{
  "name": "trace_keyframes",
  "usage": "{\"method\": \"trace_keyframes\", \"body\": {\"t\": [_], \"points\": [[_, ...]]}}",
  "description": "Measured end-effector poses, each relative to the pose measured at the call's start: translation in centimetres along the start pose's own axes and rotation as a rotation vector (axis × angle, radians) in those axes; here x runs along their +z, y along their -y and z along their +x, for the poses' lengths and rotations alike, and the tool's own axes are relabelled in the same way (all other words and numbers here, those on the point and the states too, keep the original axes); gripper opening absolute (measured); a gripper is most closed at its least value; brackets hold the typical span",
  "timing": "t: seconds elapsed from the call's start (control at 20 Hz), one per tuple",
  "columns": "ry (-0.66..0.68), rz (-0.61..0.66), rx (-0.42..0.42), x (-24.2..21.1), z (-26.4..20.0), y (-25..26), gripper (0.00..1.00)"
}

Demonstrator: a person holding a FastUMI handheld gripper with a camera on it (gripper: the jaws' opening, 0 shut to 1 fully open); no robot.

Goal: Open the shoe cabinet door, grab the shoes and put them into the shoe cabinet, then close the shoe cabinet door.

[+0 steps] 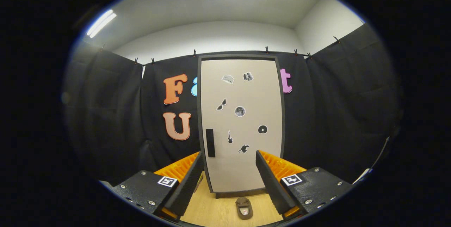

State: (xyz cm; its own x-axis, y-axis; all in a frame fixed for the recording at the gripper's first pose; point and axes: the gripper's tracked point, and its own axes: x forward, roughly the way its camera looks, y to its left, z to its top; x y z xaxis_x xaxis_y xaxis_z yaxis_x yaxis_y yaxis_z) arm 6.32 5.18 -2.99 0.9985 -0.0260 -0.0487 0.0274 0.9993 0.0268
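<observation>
Your biggest piece is the shoe cabinet (241, 124), standing upright against the black cloth wall beyond the fingers, its pale door (246, 170) shut and dotted with small stickers. A tall flat panel like that is likely stiff and light to swing but offers no purchase on its face, so take it by the dark vertical handle (210, 142) near the door's left edge. Judging by that placement, the hinges sit on the right; expect the door to swing out toward you, and pull steadily rather than snatching, since a light cabinet may shift on the wooden floor (208, 209).

Smaller, and much closer, the shoe (243, 207) lies on the floor just in front of the cabinet's base, between your fingers and a little ahead of them. It looks brown and soft-sided, probably light and yielding. Pinch it across the collar or heel rim, where the material is firmer.

Your gripper (229, 176) is spread wide, holding nothing.
</observation>
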Motion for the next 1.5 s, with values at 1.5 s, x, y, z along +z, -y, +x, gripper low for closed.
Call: {"method": "trace_keyframes", "body": {"t": [1.5], "points": [[-0.106, -0.055, 0.057, -9.1, 27.0, -8.3, 0.79]]}}
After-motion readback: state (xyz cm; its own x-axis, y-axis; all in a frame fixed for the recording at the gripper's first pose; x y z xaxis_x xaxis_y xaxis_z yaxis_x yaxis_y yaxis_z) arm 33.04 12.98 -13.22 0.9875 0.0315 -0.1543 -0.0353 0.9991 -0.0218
